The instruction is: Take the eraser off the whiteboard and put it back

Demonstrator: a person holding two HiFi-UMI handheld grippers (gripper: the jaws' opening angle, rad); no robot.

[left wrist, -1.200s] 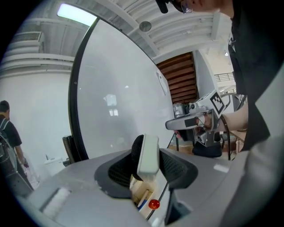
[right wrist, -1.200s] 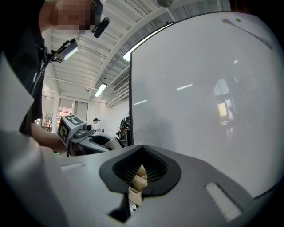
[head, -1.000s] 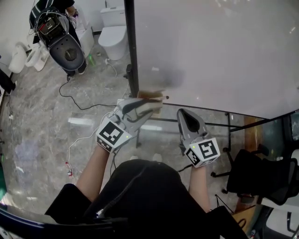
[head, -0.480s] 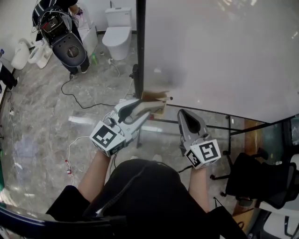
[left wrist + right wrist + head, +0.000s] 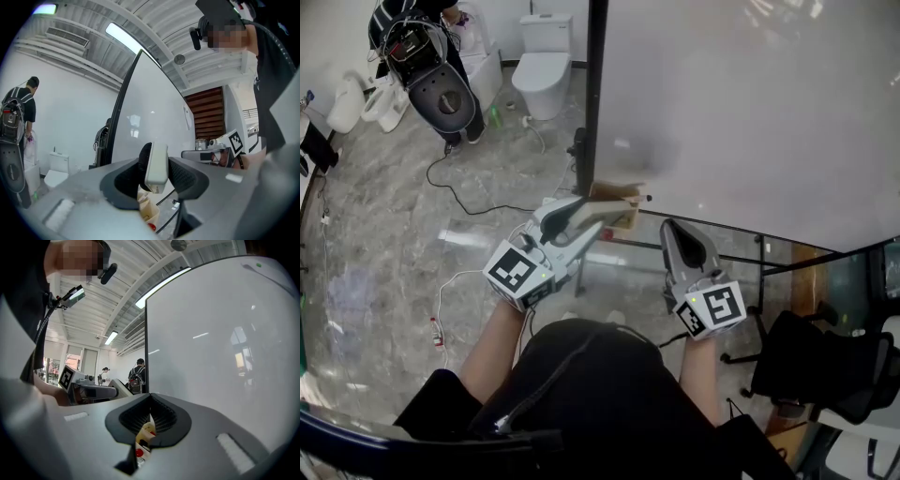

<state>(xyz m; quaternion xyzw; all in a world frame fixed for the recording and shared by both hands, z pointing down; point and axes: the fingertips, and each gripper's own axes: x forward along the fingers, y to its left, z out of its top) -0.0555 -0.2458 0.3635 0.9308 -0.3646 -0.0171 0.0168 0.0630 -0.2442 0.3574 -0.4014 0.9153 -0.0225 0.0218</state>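
Left gripper (image 5: 595, 214): jaws clamped on the white rectangular block eraser (image 5: 156, 161), pads pressing both its broad faces; the grip has held unchanged over the last second. In that time the hand has rolled at the wrist and edged slightly up and toward 1 o'clock in the head view. Judgement: the eraser is off the board and in carry, with the return still to do.

Pose: both grippers point level at the board's lower left corner. The right gripper (image 5: 150, 412) sits at 4 o'clock from the left one, jaws closed together, empty, idle.

A small brown cardboard box (image 5: 617, 193) lies just past the left tips. The large grey-white whiteboard (image 5: 750, 112) fills 1 to 2 o'clock.
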